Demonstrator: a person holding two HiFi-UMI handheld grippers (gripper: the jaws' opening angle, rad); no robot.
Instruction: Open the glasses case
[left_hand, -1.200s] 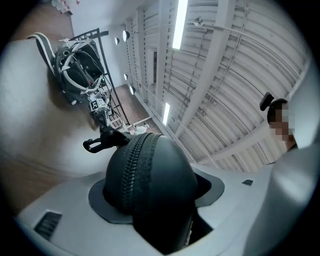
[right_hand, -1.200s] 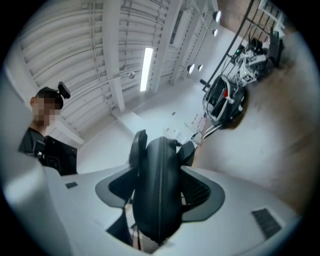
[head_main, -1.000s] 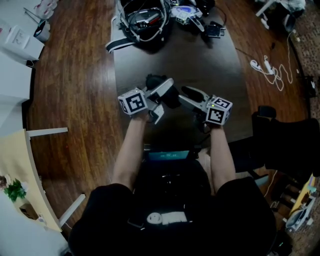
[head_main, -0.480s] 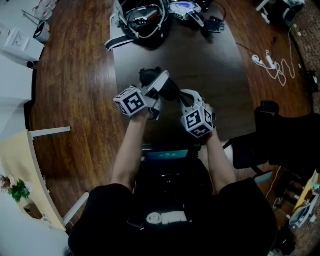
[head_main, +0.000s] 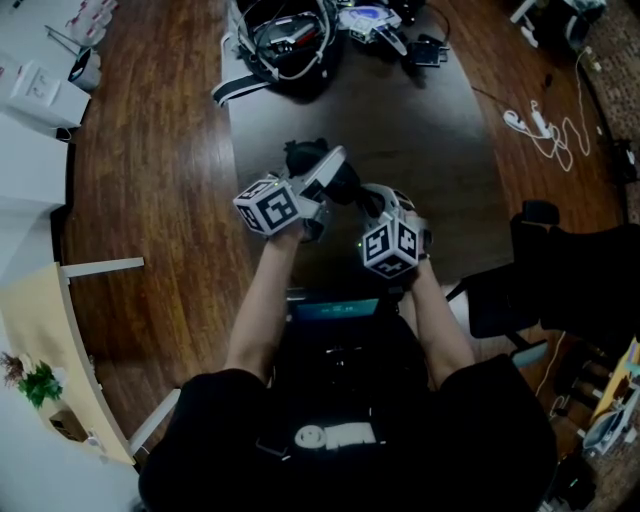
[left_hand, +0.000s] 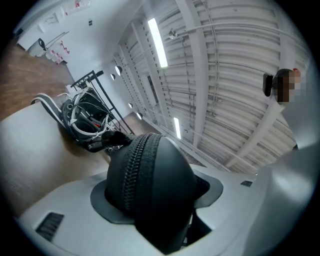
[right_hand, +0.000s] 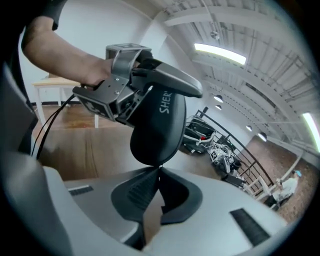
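A dark bench (head_main: 420, 130) stands on a wooden floor (head_main: 150, 150), with a tangle of cables (head_main: 290, 40) at its far end. Over the near part, the left tool (head_main: 328, 172) is clamped across the black glasses case (left_hand: 150, 185), holding it off the bench with its zip (left_hand: 131, 170) exposed. The right tool (right_hand: 159, 172) has just closed, its tips together at the case's end (on the zip pull, I judge; it is too small to see). Hold the left clamp firm and draw the pull steadily along the zip's curve, never away from it.
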